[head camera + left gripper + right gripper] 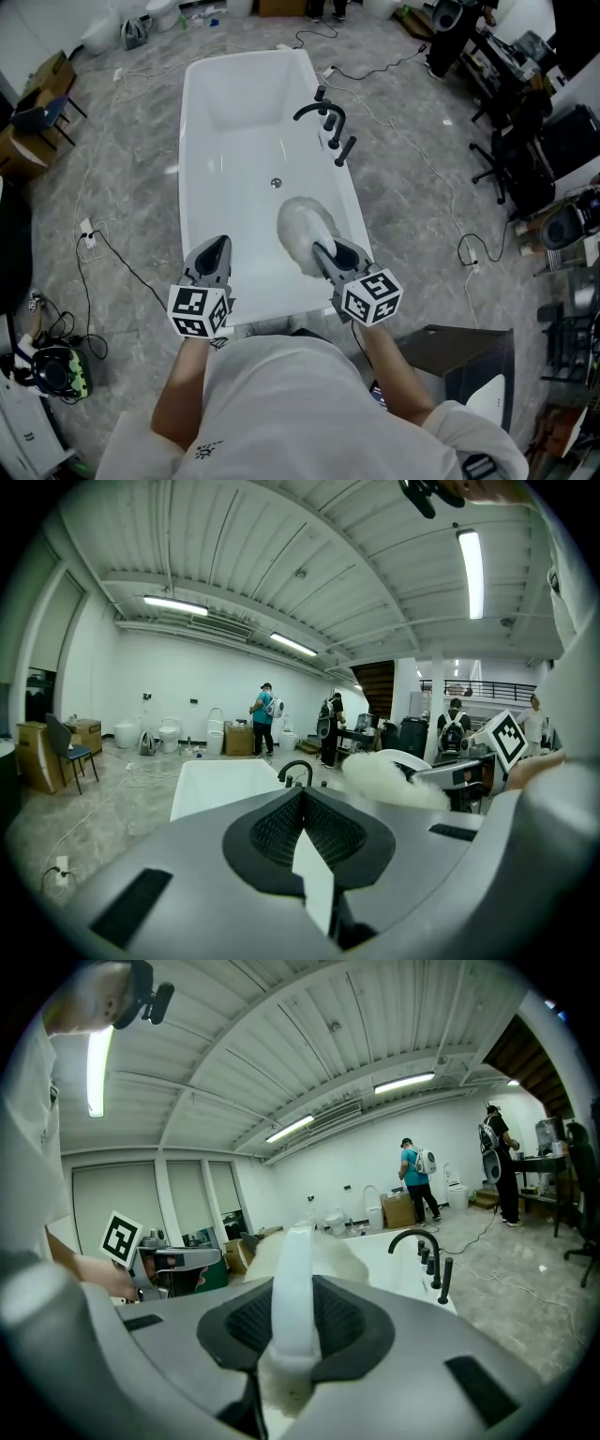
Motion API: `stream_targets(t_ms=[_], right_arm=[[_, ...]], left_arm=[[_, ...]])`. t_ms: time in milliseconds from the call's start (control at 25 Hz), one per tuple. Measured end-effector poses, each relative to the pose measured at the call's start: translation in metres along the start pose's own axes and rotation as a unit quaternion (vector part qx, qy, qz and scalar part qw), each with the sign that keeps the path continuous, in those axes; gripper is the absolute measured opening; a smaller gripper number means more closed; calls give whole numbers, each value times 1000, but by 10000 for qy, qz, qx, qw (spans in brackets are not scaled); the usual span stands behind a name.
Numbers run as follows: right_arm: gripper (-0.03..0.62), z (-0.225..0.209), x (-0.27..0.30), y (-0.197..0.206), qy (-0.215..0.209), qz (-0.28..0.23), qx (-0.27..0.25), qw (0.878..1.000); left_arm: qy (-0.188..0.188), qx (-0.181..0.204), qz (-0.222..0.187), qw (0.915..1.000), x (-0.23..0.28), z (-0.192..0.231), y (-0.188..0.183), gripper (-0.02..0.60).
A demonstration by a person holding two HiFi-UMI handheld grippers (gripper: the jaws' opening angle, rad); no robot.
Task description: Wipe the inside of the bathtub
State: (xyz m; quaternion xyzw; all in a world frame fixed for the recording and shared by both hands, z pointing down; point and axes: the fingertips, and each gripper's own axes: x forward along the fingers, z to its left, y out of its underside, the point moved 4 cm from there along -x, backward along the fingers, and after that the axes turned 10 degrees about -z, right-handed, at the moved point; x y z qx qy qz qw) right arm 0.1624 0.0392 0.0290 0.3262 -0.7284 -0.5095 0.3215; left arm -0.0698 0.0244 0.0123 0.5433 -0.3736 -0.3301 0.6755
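A white bathtub point(192, 141) stretches away from me, with a drain point(276, 183) in its floor and a black faucet point(323, 117) on its right rim. My right gripper point(323, 251) is shut on the white handle point(292, 1288) of a fluffy white duster point(302, 230). The duster's head hangs over the tub's near right part. My left gripper point(217, 246) hovers over the tub's near end with its jaws together and nothing held. In the left gripper view the duster point(389, 780), the tub point(225, 785) and the faucet point(295, 769) lie ahead.
Cables trail over the grey floor around the tub. Office chairs point(511, 141) and desks stand at the right, and a black box point(459, 352) sits near my right elbow. Cardboard boxes point(28, 131) are at the left. People point(264, 714) stand far back by toilets.
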Motion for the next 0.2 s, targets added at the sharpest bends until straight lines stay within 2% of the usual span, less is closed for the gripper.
stream_targets(t_ms=[200], right_arm=[[98,-5,-5,-6,-24,-37,-19,10000]], left_arm=[[-19,12,7,10000,3,-9,-3,6]])
